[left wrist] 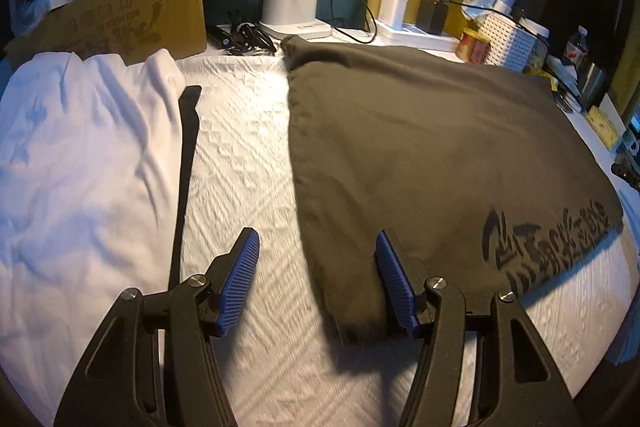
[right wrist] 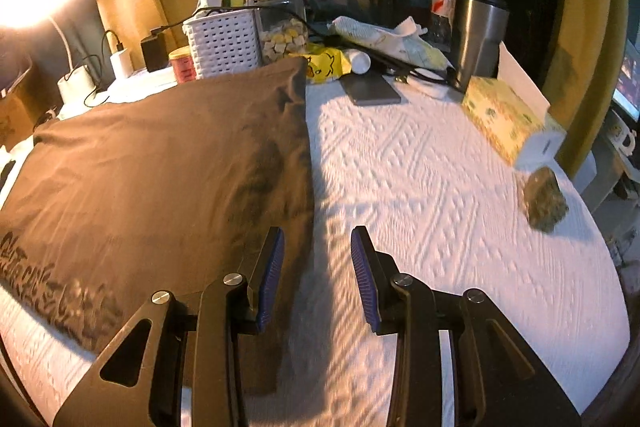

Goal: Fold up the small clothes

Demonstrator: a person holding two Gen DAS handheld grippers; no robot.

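The dark shirt [left wrist: 440, 155] lies flat on the white bedcover [left wrist: 240, 155], already folded into a broad panel, its printed lettering along the near edge at the lower right of the left wrist view. Its long axis runs from the bottom of that frame up toward the clutter at the top.

The left gripper [left wrist: 316, 281] has its jaws apart, nothing between the pads but cover and the shirt's near left corner — the right-hand pad sits just over the shirt's left edge. In the right wrist view the same shirt [right wrist: 160, 167] fills the left half; the right gripper [right wrist: 318, 279] stands with jaws apart and empty, straddling the shirt's right edge, its left pad over cloth and its right pad over bare cover [right wrist: 440, 207].

So each gripper is at its own side edge, near the bottom corners. A further fold would likely mean pinching those corners and carrying them up the frame.

A white garment [left wrist: 80, 147] lies at the left of the left view, well apart from the shirt, with a dark strap [left wrist: 186, 167] between. A tissue box [right wrist: 504, 115] and a small dark lump [right wrist: 544, 203] sit at the right of the right view. Lamp base [left wrist: 290, 7], basket [right wrist: 224, 43] and jar crowd the far edge — the likeliest obstruction if the fold overshoots.
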